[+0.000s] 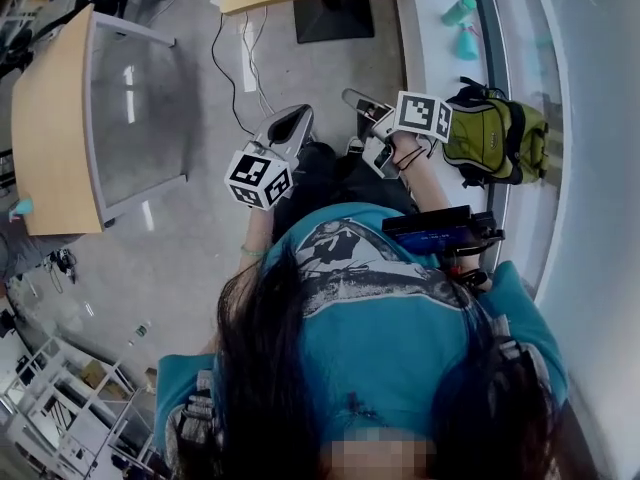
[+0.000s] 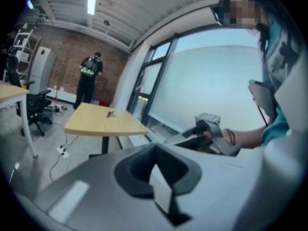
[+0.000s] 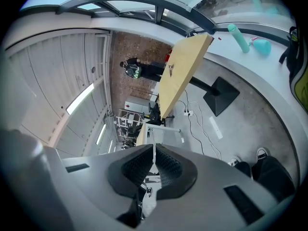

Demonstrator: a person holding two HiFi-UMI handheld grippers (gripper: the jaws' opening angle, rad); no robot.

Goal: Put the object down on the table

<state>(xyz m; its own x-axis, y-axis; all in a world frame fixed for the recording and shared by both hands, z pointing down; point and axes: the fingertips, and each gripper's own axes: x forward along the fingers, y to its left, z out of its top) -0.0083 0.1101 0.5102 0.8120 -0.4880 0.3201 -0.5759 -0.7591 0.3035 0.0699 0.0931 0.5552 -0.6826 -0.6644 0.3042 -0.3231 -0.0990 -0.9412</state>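
The left gripper [image 1: 291,124] and right gripper [image 1: 354,99] are hovering over the floor [image 1: 190,258], both jaws pressing together, holding nothing. I cannot tell where the object is. A tabletop [image 1: 45,128] is standing left.

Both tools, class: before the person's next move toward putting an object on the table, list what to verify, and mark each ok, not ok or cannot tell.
1. Left tool carries an object: not ok, jaws together, nothing between.
2. Right tool carries an object: not ok, jaws together, empty.
3. Wooden table has room: ok, top mostly bare.
4. Floor path free: not ok, cables lie there.
5. Bystander out of the way: ok, by the far wall.
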